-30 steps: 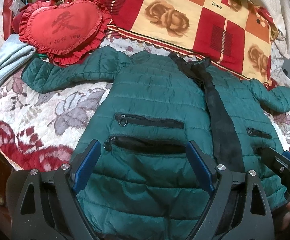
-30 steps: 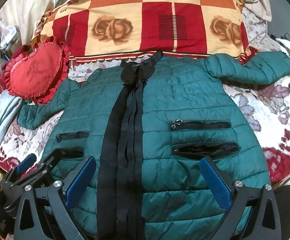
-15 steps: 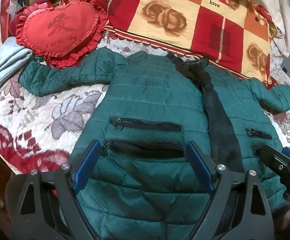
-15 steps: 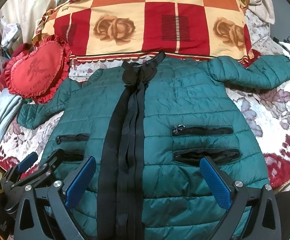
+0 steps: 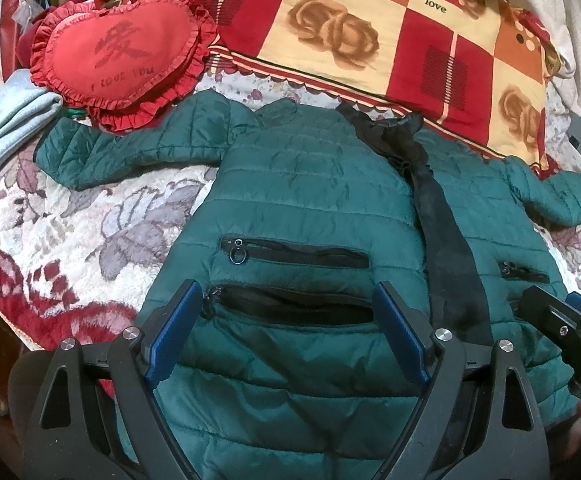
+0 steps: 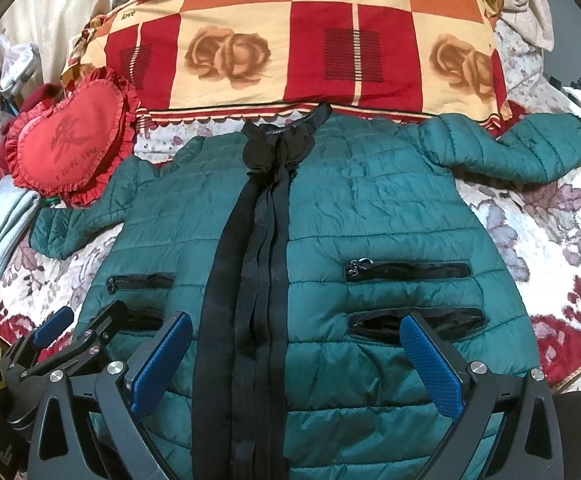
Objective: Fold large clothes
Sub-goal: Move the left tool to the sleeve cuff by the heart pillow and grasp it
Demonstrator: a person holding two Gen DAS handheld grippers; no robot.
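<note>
A teal quilted jacket (image 5: 310, 200) (image 6: 370, 208) lies front up on the bed, both sleeves spread out to the sides. A black placket (image 6: 250, 280) runs down its middle, and zipped pockets sit on each half. My left gripper (image 5: 286, 320) is open just above the lower left half, its blue pads either side of the lower pocket. My right gripper (image 6: 296, 360) is open over the lower hem, straddling the placket and the right half. Neither holds any cloth. Each gripper shows at the edge of the other's view.
A red heart-shaped cushion (image 5: 118, 52) lies by the left sleeve. A red-and-cream patchwork quilt (image 5: 350, 32) is bunched behind the collar. A grey garment (image 5: 6, 120) sits at the far left. The floral bedspread (image 5: 70, 232) shows on both sides of the jacket.
Both views have shifted very slightly over the jacket. The jacket lies as before and both grippers stay open.
</note>
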